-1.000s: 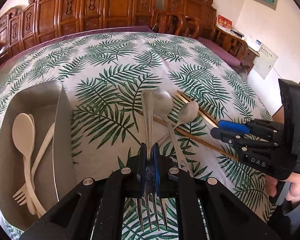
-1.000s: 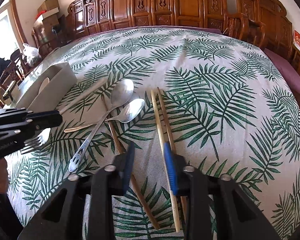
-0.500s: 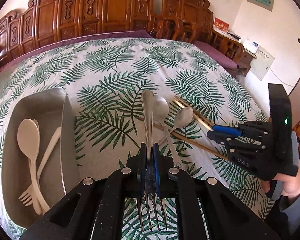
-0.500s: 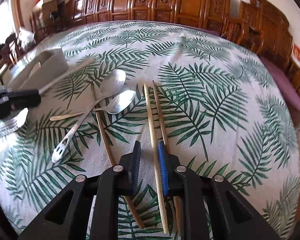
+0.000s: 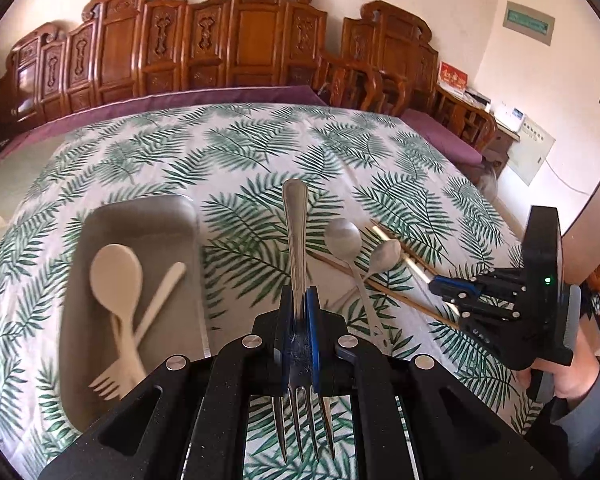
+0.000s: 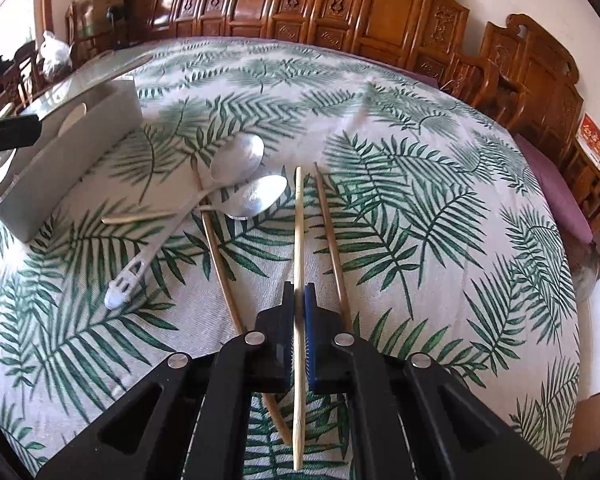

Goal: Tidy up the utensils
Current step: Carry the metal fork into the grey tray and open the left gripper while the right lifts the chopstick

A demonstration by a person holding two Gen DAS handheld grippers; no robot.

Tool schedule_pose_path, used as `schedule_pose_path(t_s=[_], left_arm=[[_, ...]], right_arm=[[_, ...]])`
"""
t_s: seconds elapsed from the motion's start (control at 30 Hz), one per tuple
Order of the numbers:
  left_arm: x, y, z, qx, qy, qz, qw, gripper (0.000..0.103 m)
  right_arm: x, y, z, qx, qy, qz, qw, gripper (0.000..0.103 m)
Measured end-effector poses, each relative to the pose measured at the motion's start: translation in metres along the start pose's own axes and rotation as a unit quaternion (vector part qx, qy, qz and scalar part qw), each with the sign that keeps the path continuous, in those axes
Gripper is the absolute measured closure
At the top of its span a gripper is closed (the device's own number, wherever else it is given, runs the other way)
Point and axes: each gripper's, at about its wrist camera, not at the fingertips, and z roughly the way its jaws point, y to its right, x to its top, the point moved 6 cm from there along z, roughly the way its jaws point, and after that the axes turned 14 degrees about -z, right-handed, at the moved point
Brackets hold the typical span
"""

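Steel, polished: a silver metal fork (image 5: 296,248), clamped near its neck by the left gripper (image 5: 300,312), jaws closed tight on it, handle pointing forward and tines back toward the camera. It hangs above the leaf-print tablecloth (image 5: 260,152), just right of the grey rectangular tray (image 5: 140,208); the grip probably suits carrying it over to be laid flat there.

Same view, in the tray: a cream plastic spoon (image 5: 118,276) and a cream plastic fork (image 5: 112,384), crossed, apparently sorted already. On the cloth, right: two silver metal spoons (image 5: 344,236), lying over loose chopsticks. The right gripper (image 5: 440,284) is seen from the side, low over that pile.

Right wrist view: a pale bamboo chopstick (image 6: 299,240), held between the right gripper's closed jaws, running lengthwise along them, so a straight lift seems intended. A darker brown chopstick (image 6: 332,240) lies just beside it on the cloth; a third, tan chopstick (image 6: 220,264) passes under the spoons. The tray stands far left, well apart.
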Motion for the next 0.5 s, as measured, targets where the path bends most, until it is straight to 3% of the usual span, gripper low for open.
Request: schedule_pose_path(t_s=[0.23,0.5], left_arm=[[0.007,-0.028,-0.016,0.017,0.014,-0.013,0.9997,0.097],[0.016,-0.076,-0.015,0.054,0.013,-0.041,0.9976,0.097]], right_arm=[[0.011,-0.01,-0.027,0.002,0.038,0.009,0.999,0.097],[0.029,-0.037,-0.051,0.034,0.076,0.002,0.997,0.097]])
